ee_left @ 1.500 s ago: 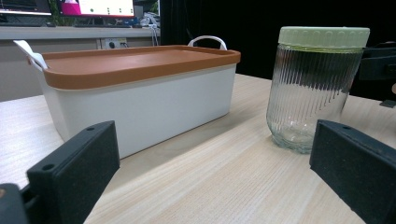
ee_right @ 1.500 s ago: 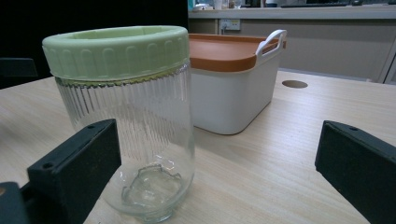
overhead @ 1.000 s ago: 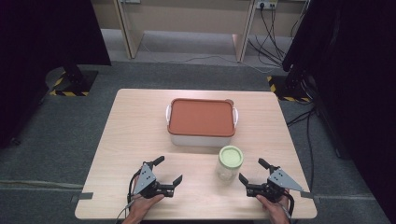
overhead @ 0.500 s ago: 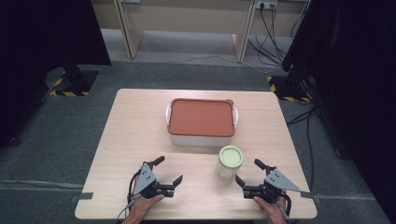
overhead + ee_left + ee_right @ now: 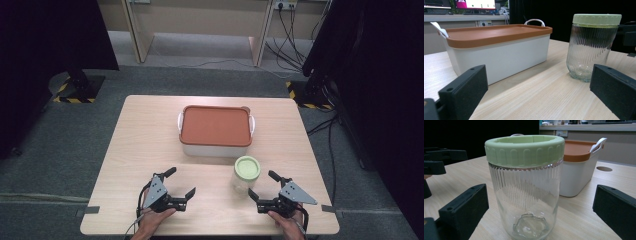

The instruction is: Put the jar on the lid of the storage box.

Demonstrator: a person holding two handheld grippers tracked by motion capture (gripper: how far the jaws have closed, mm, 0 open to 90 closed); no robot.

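A ribbed glass jar point(image 5: 245, 176) with a pale green screw lid point(image 5: 247, 167) stands upright on the wooden table point(image 5: 145, 145), in front of a white box point(image 5: 215, 148) with an orange lid point(image 5: 215, 125). My right gripper point(image 5: 263, 184) is open just right of the jar, jaws pointing at it. In the right gripper view the jar point(image 5: 526, 192) stands close ahead between the two spread jaws, untouched. My left gripper point(image 5: 181, 182) is open near the front edge, left of the jar. In the left gripper view the box point(image 5: 499, 55) is ahead and the jar point(image 5: 591, 47) to the right.
The box has white handles point(image 5: 251, 124) at both ends and sits mid-table. Dark curtains and stand bases with hazard tape point(image 5: 75, 90) flank the table. Cables point(image 5: 295, 30) lie on the floor behind. A round hole point(image 5: 604, 168) is in the tabletop beyond the box.
My right gripper has slid a little to the left, closer to the jar. The left gripper, jar and box have not moved.
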